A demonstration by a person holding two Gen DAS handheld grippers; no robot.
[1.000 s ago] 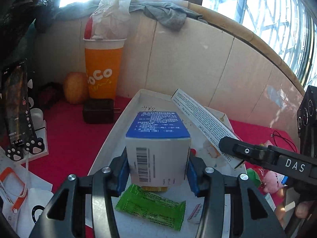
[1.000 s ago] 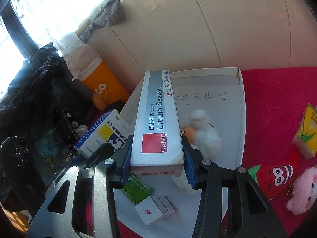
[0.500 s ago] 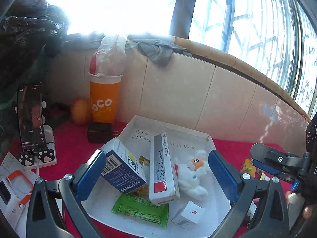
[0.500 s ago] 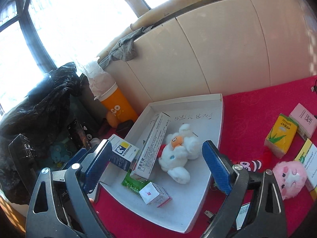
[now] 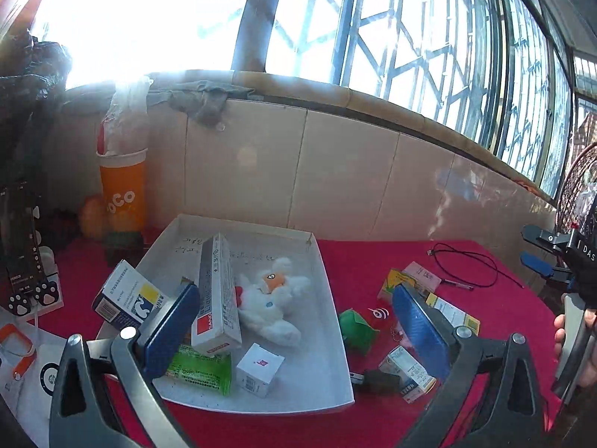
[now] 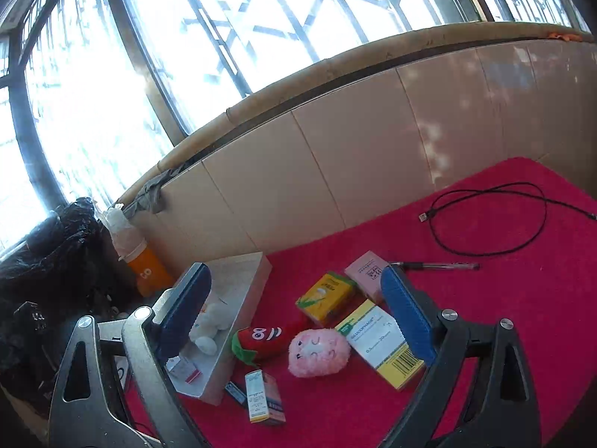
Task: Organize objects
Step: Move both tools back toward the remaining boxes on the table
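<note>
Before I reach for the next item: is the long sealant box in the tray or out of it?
In. The sealant box lies inside the white tray, beside the white plush.

Left tongs (image 5: 298, 321): blue-padded jaws spread wide, nothing between, angled slightly downward. Right tongs (image 6: 296, 306): jaws wide, empty, tilted downward; bare hand (image 5: 572, 339) grips handle.

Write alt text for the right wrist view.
An open, empty hand-held gripper hovers over a red cloth strewn with a pink plush, a strawberry plush, small boxes and a black cable. A white tray lies left.
</note>
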